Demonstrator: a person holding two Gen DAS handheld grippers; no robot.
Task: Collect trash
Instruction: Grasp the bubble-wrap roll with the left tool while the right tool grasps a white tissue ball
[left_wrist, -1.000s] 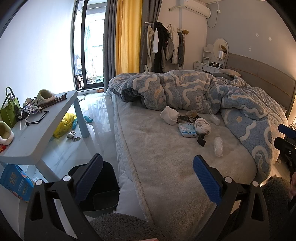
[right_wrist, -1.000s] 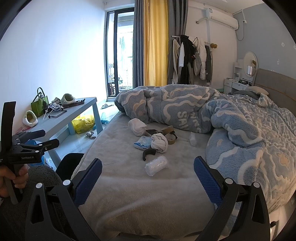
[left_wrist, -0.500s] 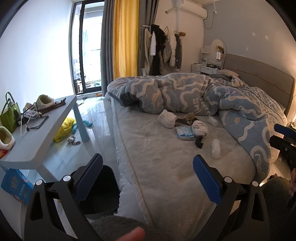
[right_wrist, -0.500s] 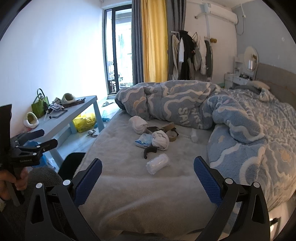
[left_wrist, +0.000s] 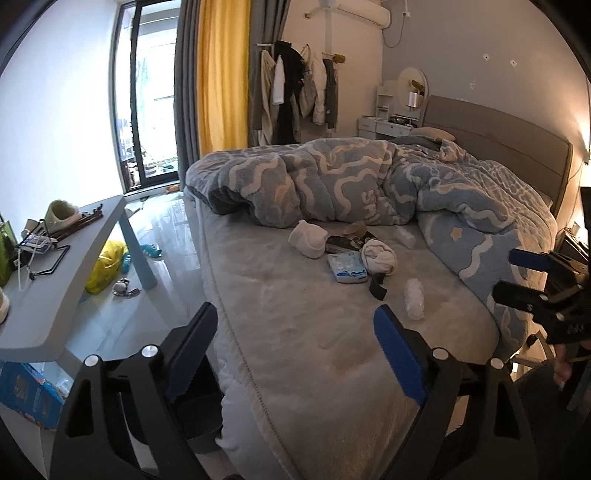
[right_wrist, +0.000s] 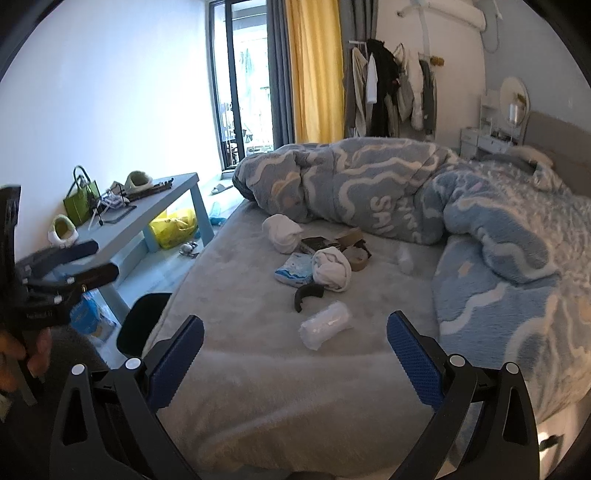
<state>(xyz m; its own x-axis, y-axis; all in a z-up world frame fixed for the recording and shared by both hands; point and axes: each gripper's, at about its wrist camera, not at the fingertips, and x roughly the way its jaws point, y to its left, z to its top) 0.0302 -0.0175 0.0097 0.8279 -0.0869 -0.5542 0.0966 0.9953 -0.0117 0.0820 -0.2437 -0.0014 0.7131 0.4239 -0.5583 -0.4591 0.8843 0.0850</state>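
At the far left a pale blue bench (right_wrist: 173, 195) stands against the white wall, carrying a green handbag (right_wrist: 79, 201), slippers and a tangle of small items; a yellow bag (right_wrist: 173, 227) lies on the floor under it. A black waste bin (right_wrist: 142, 321) sits on the floor between the bench and the bed's near corner. Behind, a glass door and a yellow curtain (right_wrist: 316, 70) let in daylight, with clothes hanging on a rail to their right.

The bed (left_wrist: 295, 332), covered in a grey fleecy sheet, fills the middle. A blue-and-white quilt (right_wrist: 406, 192) is heaped across its far side and down the right.

The trash lies in a loose cluster on the open sheet in front of the quilt: a white bundle (right_wrist: 282, 232), a blue-and-white packet (right_wrist: 293, 271), a second white bundle (right_wrist: 332, 267) touching the packet, a roll of brown tape (right_wrist: 356, 256) just behind it, a curved black piece (right_wrist: 306, 293), and nearest, a crumpled clear plastic bottle (right_wrist: 327, 325).

The left tool (left_wrist: 295, 339) hangs over the bed's near edge, well short of the cluster; its jaws have just been closing a little yet stand wide apart with nothing between them. The right tool (right_wrist: 295, 356) is also spread wide and empty, the bottle lying just beyond its fingertips, not touched.
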